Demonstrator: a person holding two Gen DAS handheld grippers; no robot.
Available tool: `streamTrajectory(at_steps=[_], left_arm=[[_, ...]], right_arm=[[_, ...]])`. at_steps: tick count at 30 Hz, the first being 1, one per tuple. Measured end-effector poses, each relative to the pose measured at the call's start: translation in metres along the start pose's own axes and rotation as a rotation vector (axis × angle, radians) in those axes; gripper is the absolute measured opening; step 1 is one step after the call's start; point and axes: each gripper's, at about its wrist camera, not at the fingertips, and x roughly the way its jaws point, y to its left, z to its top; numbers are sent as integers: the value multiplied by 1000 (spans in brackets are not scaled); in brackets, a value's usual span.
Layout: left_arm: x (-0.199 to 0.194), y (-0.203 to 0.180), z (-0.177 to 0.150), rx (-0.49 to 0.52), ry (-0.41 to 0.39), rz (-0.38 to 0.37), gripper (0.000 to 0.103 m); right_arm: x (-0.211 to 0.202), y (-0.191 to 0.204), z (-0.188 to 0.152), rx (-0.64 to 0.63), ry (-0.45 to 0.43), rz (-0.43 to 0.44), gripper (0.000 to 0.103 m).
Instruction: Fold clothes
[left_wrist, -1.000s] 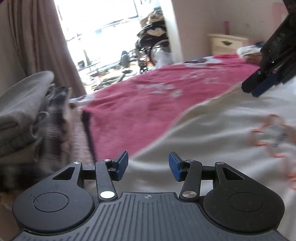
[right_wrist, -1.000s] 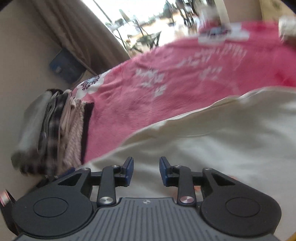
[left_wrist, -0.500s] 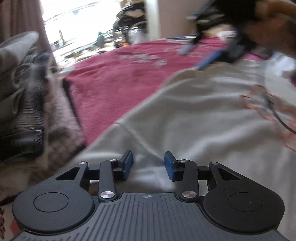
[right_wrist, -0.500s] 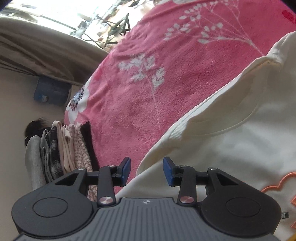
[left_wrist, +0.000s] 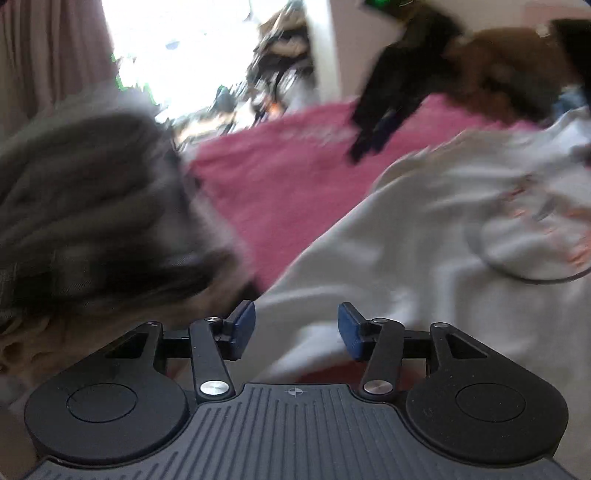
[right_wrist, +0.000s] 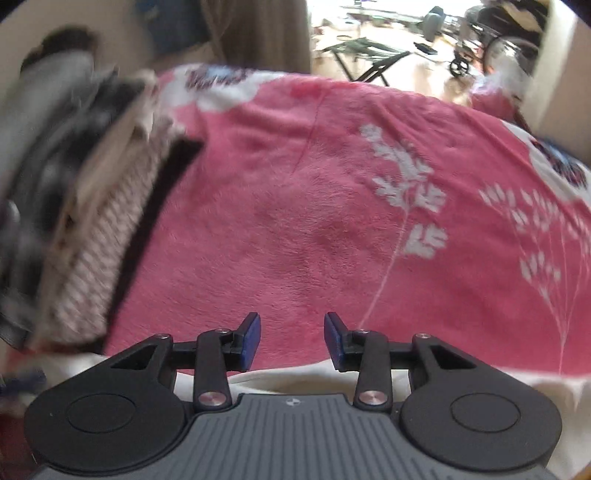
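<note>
plainly, the cream-white cotton sweatshirt with an orange printed motif (left_wrist: 424, 236) lay spread flat on the pink fleece blanket with white leaf prints (right_wrist: 295, 221), and everything else sat relative to that sweatshirt. the left gripper (left_wrist: 296, 326) hovered low over its near edge, fingers spread apart with nothing between them. the right gripper (right_wrist: 291, 341) hung past the sweatshirt's far hem, a strip of which showed just beneath it (right_wrist: 288, 376), and its fingers were likewise spread and empty, aimed at bare blanket.

the main risk looked like a missed or shallow grasp: both views were smeared with motion blur, and a closing pinch made while moving could catch only one layer, or the blanket pile along with the hem, dragging the bedcover into the fold. the stack of folded grey, checked and knitted garments (left_wrist: 85, 221) stood just beside the sweatshirt on its left, very near the left gripper; a sideways sweep there would probably topple or rumple it. with the two grippers at unequal spots on the cloth, lifting would likely skew the fold.
</note>
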Motion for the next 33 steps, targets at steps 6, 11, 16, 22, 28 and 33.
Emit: streamTrajectory(at_steps=[6,11,16,22,28,33], left_arm=[[22,-1,-9,28,9,-3,49],[20,-9,-4,51,-39,22,46],[12,-25,-1,181,-113,45,50],[17,-26,0,152,-69,-38,49],[7,-13,-15,56,-41,-100,50],[-24,3,-8,30,-137,-81,50]], right_arm=[[0,3,-2,-27,16,12,49],[-13,1,-4,-15,10,28,49],[-16,-7,-2,265,19,221,49],[11,45,0,170,40,269,46],[39,79,-29,57,130,283,32],[9,87,-60,-86,94,314,32]])
